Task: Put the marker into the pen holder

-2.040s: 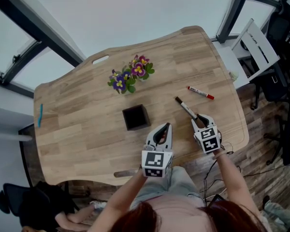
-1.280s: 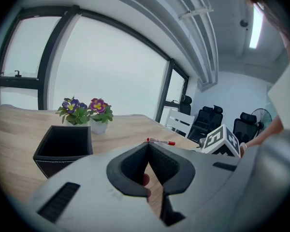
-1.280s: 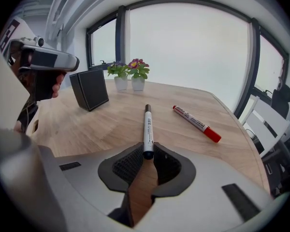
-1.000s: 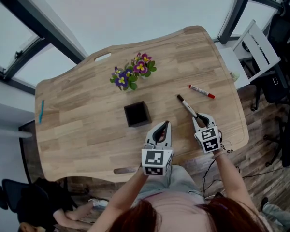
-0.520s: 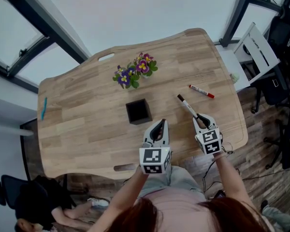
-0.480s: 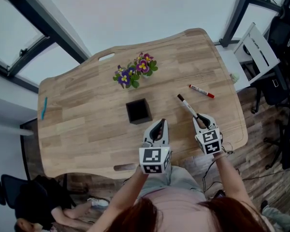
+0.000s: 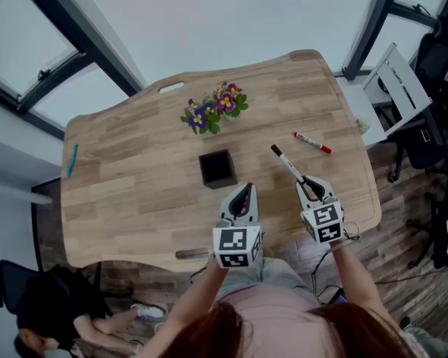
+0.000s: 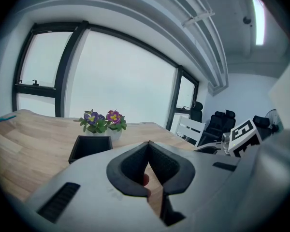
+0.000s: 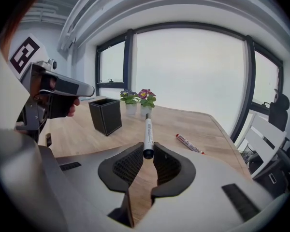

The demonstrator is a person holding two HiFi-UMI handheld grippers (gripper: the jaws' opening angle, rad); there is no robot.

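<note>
The marker (image 7: 289,165) sits clamped in the right gripper (image 7: 311,190), right of the pen holder (image 7: 217,168). The left gripper (image 7: 240,201), jaws together on nothing, hangs just this side of that holder.

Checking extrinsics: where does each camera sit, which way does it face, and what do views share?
Head view: on the person's head, facing steeply down at the table; shows both arms, left tongs, right tongs.
Left gripper view: on the left tongs, looking along their shut jaws toward the pen holder and flowers; right tongs at right.
Right gripper view: on the right tongs, looking along jaws clamped on the marker; left tongs at left.
Shared: all three show the pen holder and flowers.
</note>
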